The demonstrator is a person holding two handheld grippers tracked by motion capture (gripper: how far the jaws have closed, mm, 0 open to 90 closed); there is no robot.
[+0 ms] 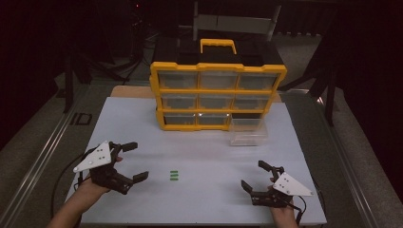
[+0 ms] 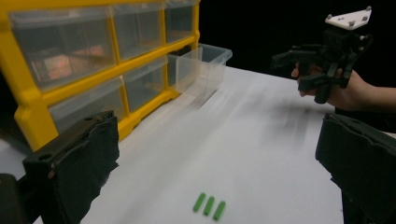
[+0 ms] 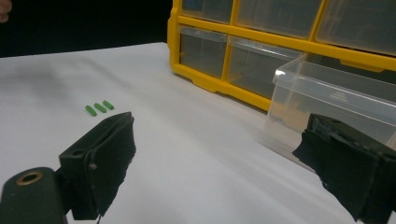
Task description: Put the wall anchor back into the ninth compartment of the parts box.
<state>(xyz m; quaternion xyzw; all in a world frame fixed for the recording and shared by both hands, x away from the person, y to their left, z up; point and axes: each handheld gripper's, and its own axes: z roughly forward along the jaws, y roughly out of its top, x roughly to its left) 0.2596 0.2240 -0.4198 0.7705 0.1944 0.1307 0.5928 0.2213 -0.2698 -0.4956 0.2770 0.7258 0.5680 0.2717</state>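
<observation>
At the back of the white desk [image 1: 142, 128] a yellow drawer cabinet [image 1: 217, 95] with clear drawers is parked, handle on top. One clear drawer [image 1: 248, 132] is pulled out of the bottom-right slot and set on the desk right in front of that corner, just about touching the frame.

Out in the open middle of the desk, three little green pieces [image 1: 174, 175] are laid side by side, close together; can't really tell what they are.

The left gripper [image 1: 132, 160] is held near the front left, jaws spread wide, nothing between them. The right gripper [image 1: 255, 175] is held near the front right, jaws also wide apart and empty. The green pieces are seen between the two grippers, somewhat closer to the left one, well apart from both.
</observation>
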